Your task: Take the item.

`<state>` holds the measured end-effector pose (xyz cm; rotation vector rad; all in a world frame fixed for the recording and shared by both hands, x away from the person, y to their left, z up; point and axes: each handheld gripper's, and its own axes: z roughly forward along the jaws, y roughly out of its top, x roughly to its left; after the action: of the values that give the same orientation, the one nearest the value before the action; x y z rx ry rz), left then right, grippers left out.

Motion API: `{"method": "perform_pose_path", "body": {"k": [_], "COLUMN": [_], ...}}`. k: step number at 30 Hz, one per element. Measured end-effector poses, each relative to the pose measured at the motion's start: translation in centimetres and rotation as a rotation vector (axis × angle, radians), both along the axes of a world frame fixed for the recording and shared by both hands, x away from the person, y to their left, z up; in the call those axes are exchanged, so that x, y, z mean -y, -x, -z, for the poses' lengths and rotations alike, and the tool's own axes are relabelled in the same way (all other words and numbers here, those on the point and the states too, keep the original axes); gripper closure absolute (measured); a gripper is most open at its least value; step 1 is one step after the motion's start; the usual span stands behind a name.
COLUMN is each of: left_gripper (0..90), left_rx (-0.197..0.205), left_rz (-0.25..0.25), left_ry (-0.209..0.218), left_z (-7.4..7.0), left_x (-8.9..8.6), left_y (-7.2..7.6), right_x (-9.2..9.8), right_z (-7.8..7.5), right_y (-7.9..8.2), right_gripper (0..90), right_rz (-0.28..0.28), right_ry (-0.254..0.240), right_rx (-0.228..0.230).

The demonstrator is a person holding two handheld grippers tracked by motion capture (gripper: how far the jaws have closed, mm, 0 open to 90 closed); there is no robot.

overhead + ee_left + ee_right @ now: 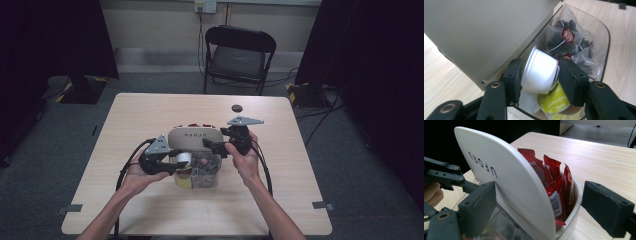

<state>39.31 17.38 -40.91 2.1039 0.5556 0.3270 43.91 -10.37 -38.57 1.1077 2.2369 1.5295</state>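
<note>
A storage box stands mid-table with its beige lid (195, 136) (506, 177), marked UFORU, tilted up. My left gripper (176, 162) (539, 67) is shut on a white coffee capsule (183, 158) (540, 73), held just over the clear front compartment (200, 175) (607, 42). That compartment holds tea bags (566, 37) and a yellow-green capsule (552, 101). My right gripper (212, 146) (541, 195) is open, its jaws wide apart on either side of the raised lid's edge. Red sachets (197, 125) (554, 177) stand upright in the white rear compartment behind the lid.
A small dark round object (236, 107) lies on the table beyond the box. A black folding chair (239, 55) stands behind the table's far edge. Bare wood (280, 200) surrounds the box. The left gripper's black frame (444, 175) appears left of the lid in the right gripper view.
</note>
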Motion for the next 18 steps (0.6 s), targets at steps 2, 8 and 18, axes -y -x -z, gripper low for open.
{"method": "perform_pose_path", "body": {"k": [2, 8, 18], "left_gripper": [59.8, 62.2, 50.5], "left_rx": [-0.003, 0.023, 0.014], "left_rz": [0.015, 0.018, -0.017], "left_ry": [0.057, 0.013, -0.043], "left_z": [-0.3, -0.7, 0.1], "left_x": [-0.4, -0.1, 0.7], "left_y": [0.1, 0.5, 0.2], "right_x": [0.0, 0.0, 0.0], "right_z": [0.0, 0.0, 0.1], "right_y": [0.0, 0.0, -0.1], "right_gripper": [11.9, 11.7, 11.0], "right_rz": [-0.001, 0.001, 0.000], "right_ry": [-0.002, 0.000, -0.004], "right_rx": [-0.002, 0.000, -0.002]}}
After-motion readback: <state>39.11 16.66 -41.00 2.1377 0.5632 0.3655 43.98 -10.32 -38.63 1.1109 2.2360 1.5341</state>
